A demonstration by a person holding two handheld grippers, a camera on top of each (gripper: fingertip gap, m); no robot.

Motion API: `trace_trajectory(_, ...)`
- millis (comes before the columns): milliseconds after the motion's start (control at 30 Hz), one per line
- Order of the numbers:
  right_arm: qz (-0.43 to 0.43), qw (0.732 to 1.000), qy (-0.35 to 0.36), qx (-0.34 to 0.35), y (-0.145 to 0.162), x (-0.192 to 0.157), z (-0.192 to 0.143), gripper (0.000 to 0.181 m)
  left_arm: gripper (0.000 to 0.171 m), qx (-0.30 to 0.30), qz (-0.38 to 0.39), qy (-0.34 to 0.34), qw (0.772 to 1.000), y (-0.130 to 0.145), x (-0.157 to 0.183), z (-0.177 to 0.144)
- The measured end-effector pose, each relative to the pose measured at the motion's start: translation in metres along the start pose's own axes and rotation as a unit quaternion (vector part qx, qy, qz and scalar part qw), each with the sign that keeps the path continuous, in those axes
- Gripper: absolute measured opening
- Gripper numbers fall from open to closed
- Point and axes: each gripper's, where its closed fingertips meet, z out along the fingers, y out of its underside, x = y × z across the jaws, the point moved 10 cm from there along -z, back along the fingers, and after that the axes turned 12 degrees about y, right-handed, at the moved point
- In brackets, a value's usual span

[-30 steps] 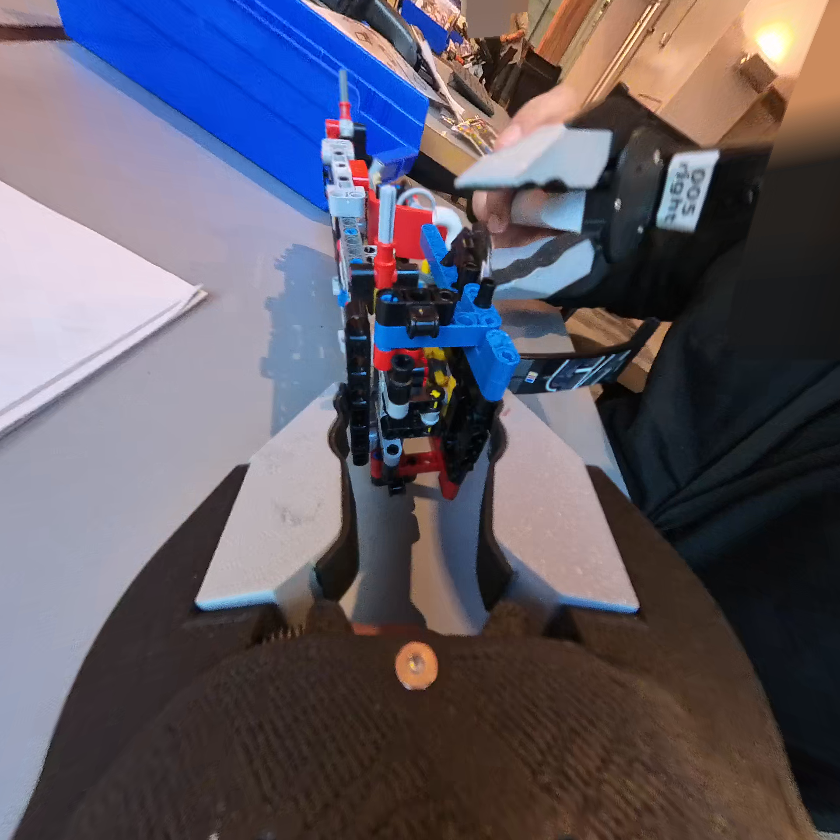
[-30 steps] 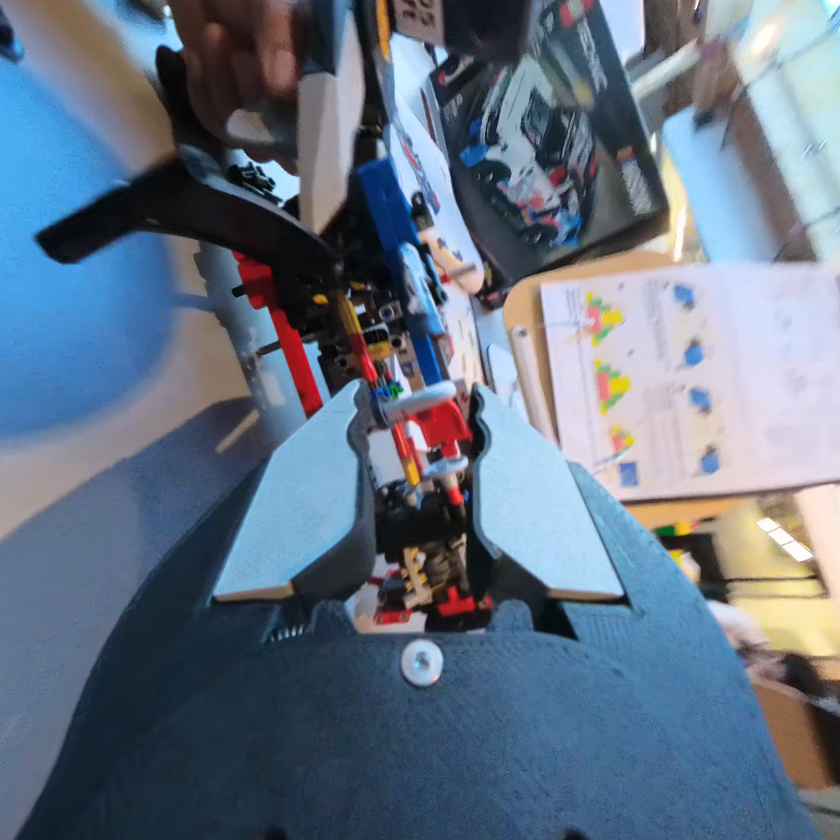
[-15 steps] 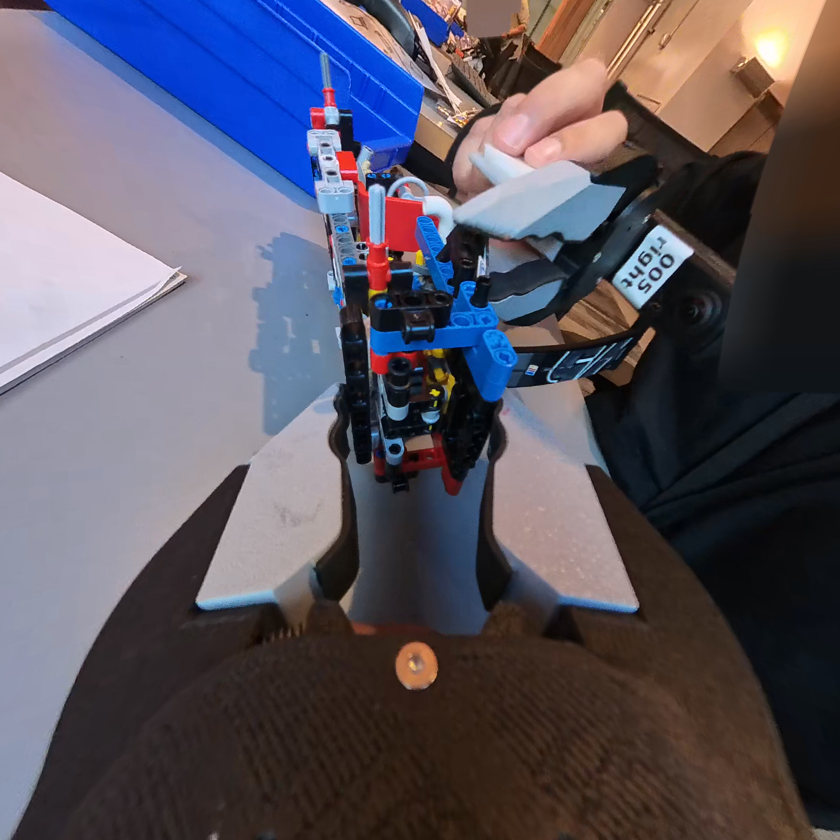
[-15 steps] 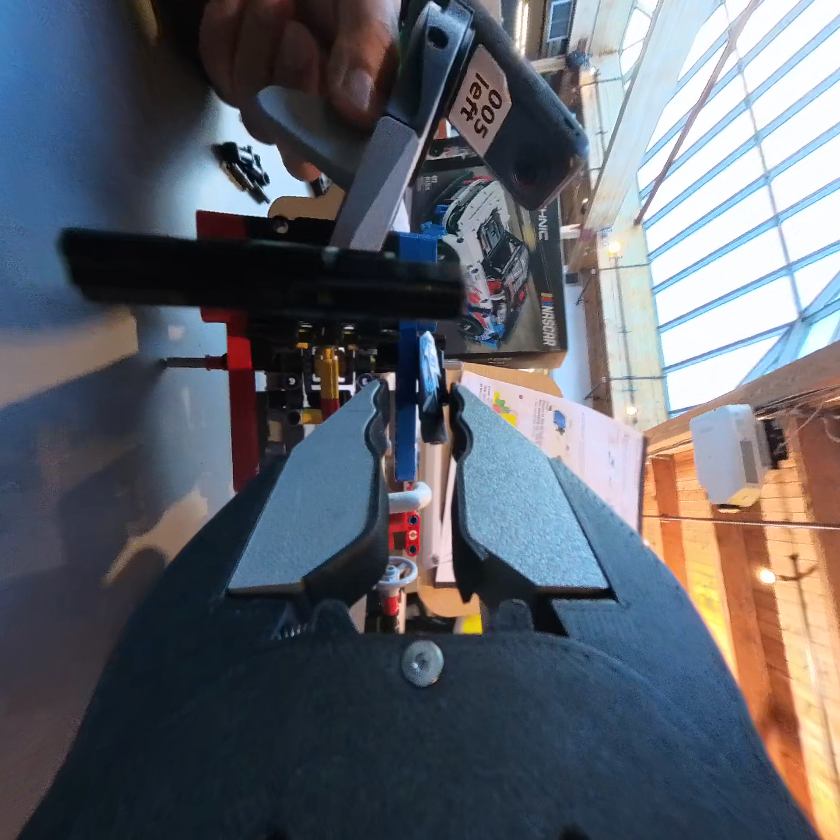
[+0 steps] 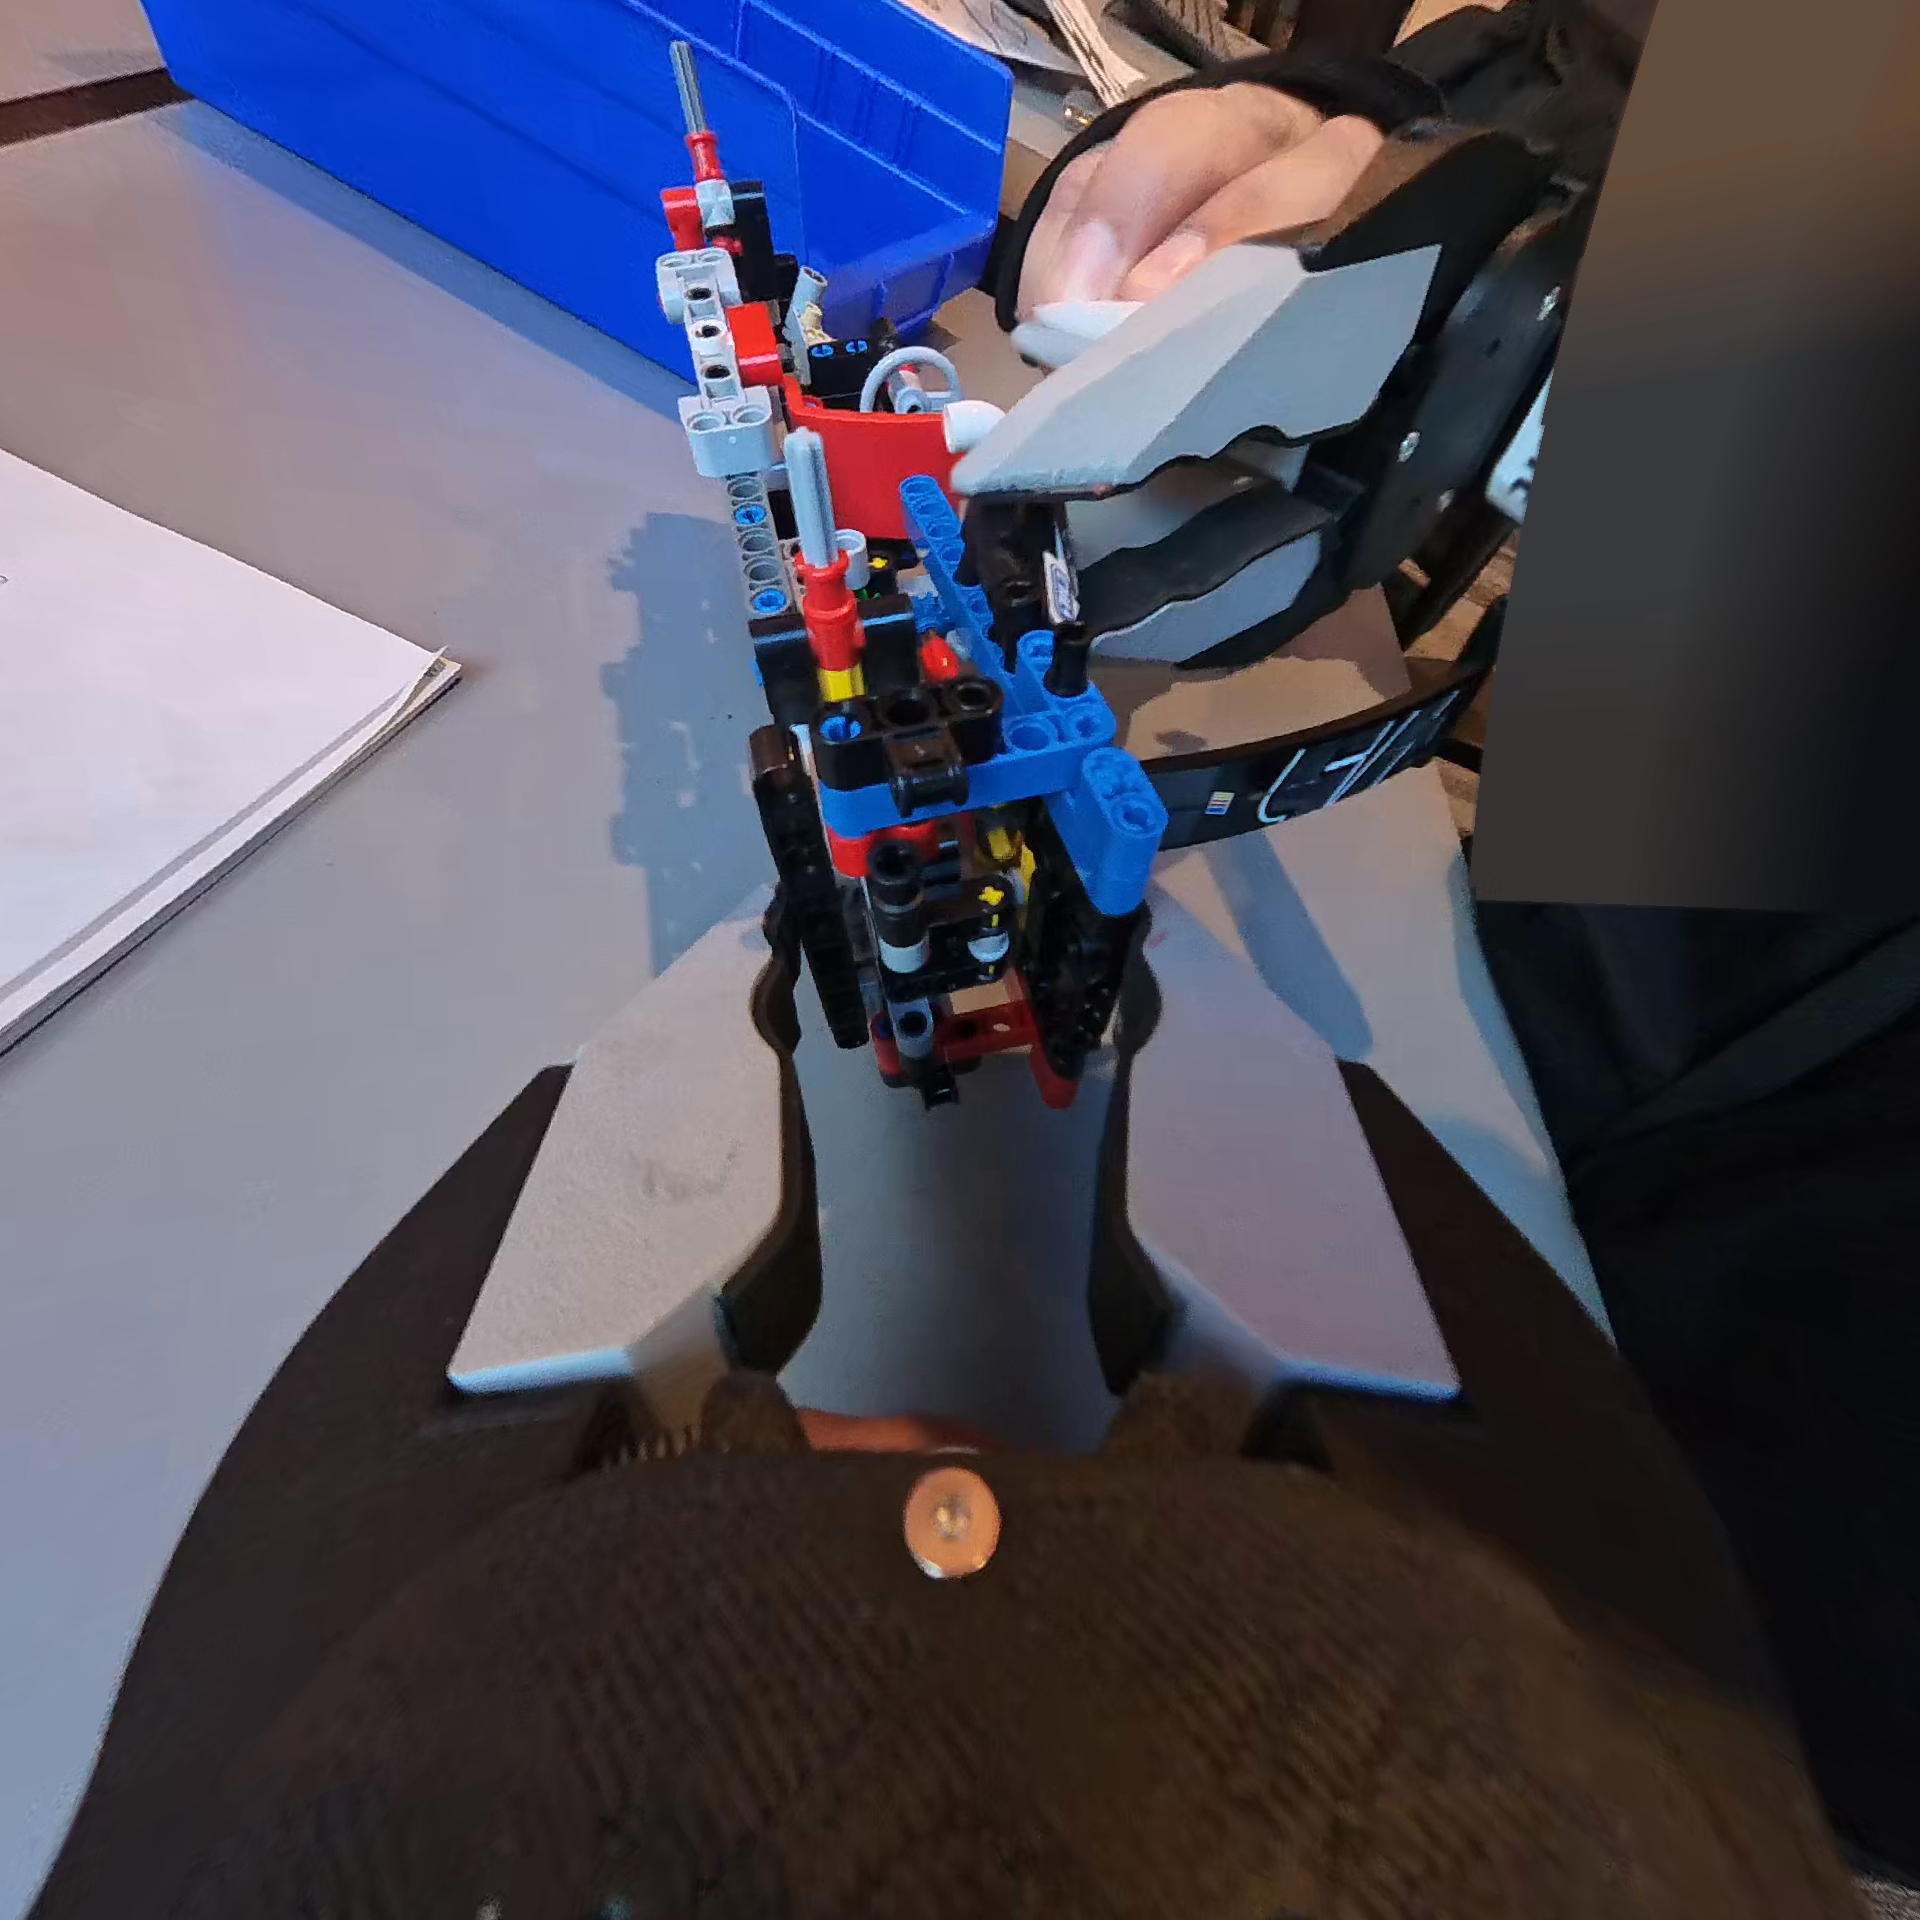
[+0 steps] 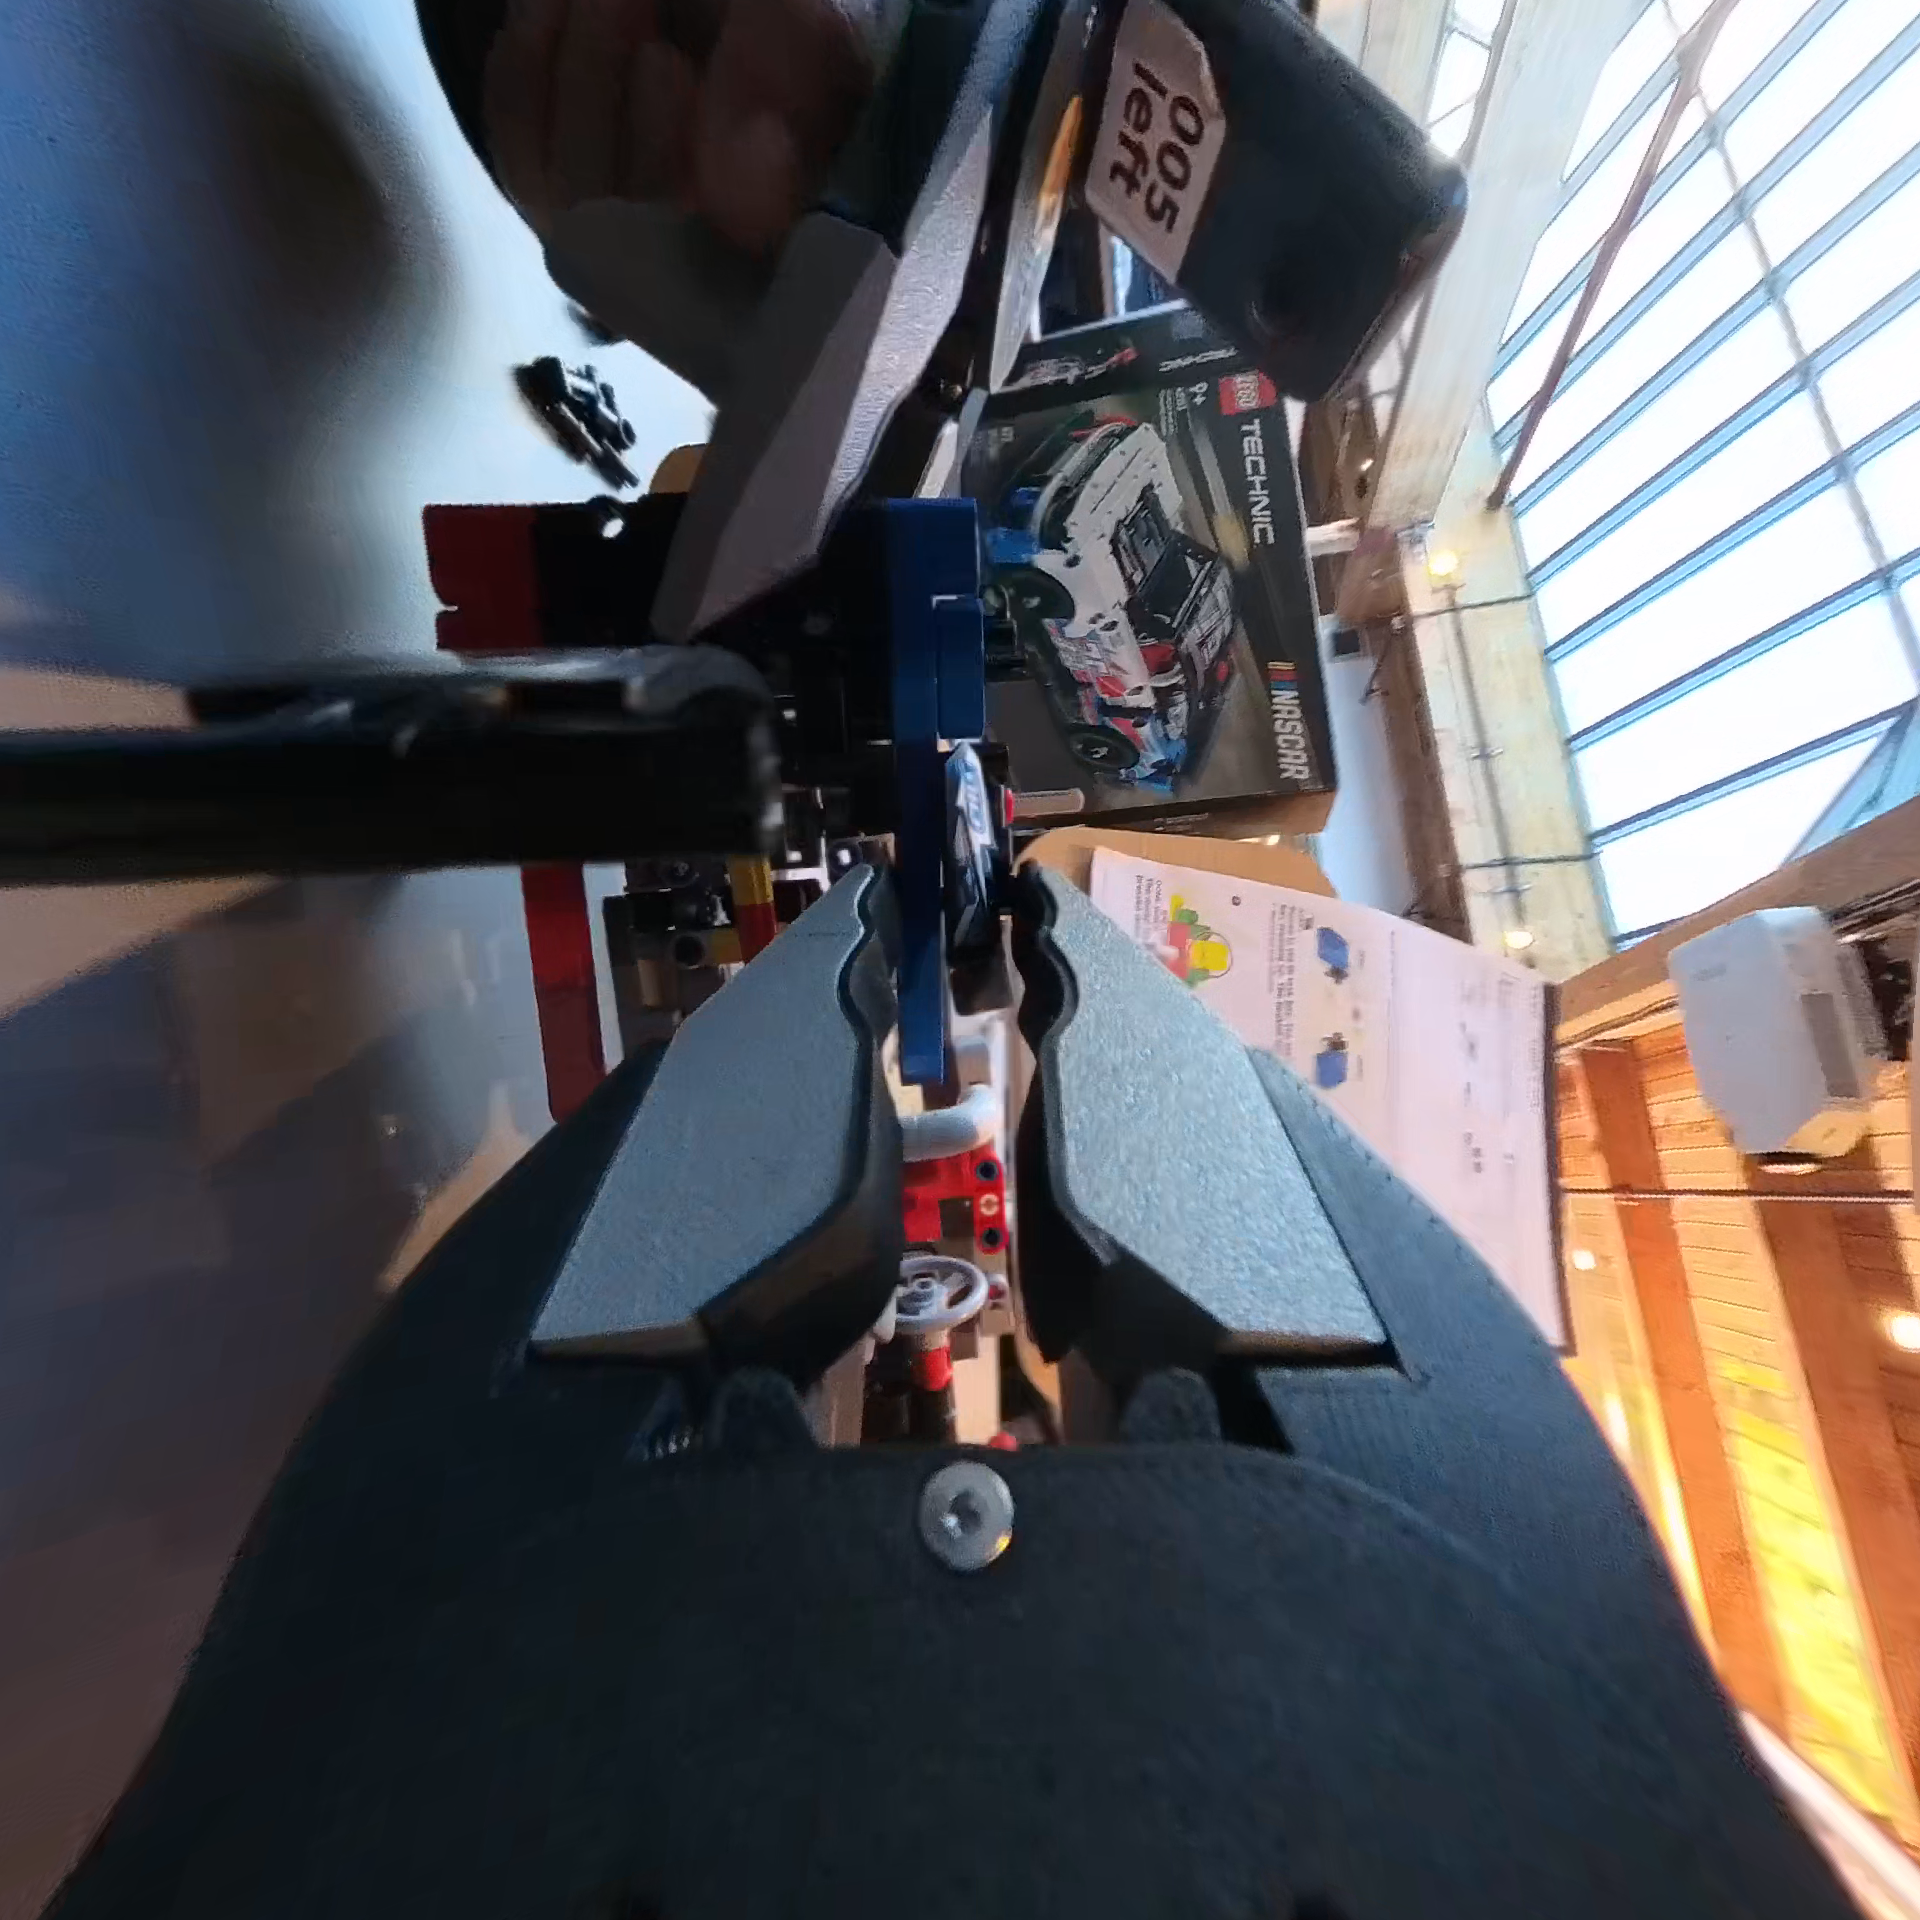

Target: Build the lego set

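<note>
Two grippers on one model now, and that's the story of the last second. The left gripper point(image 5: 951, 997) is clenched on the bottom end of the lego chassis point(image 5: 914, 748), holding it upright over the grey table point(image 5: 312, 935), same grip as a moment ago, though the build has tipped and come closer to the camera. The right gripper point(image 6: 951, 935) is the mover: a second back it sat around the red seat and steering-wheel end, then it swung round, and now its tips are pinched onto the blue beam point(image 5: 971, 613) along the model's side, together with a small black stickered piece point(image 6: 977, 894) lying against it. In the left view you see those grey fingers point(image 5: 1174, 416) closed in from the right, just below the red seat point(image 5: 868, 457).

My read: that stickered piece is being pressed home on the beam, with the left claw bracing. Whether it's fully seated, I can't tell. Blue bin point(image 5: 582, 156) behind, paper point(image 5: 156, 707) to the left, box point(image 6: 1153, 613) and instruction sheet point(image 6: 1382, 1049) beyond, all untouched.
</note>
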Motion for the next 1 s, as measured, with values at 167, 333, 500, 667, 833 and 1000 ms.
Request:
trace_trajectory(167,0.047,0.999,-0.004,-0.012,0.001,-0.001,0.000,0.019,0.058,-0.004,0.001,-0.005,1.000,-0.001,0.001,0.001)
trace_trajectory(333,0.071,0.997,-0.011,-0.018,0.001,-0.001,0.001,0.019,0.058,-0.006,-0.002,-0.006,1.000,-0.001,0.001,0.001)
trace_trajectory(500,0.078,0.997,-0.009,-0.014,0.002,-0.001,0.000,0.020,0.058,-0.008,-0.002,-0.008,1.000,-0.001,0.003,0.002)
trace_trajectory(667,0.095,0.995,-0.008,-0.001,0.000,0.003,-0.009,0.021,0.058,0.002,0.016,-0.013,1.000,-0.001,0.007,0.005)
trace_trajectory(833,0.195,0.980,-0.041,-0.020,-0.007,0.013,-0.042,0.047,0.058,-0.028,0.073,-0.027,0.997,-0.002,0.012,0.006)
trace_trajectory(1000,0.301,0.944,-0.122,-0.063,0.008,0.017,-0.069,0.037,0.059,-0.094,0.213,-0.043,0.971,0.000,0.014,0.002)
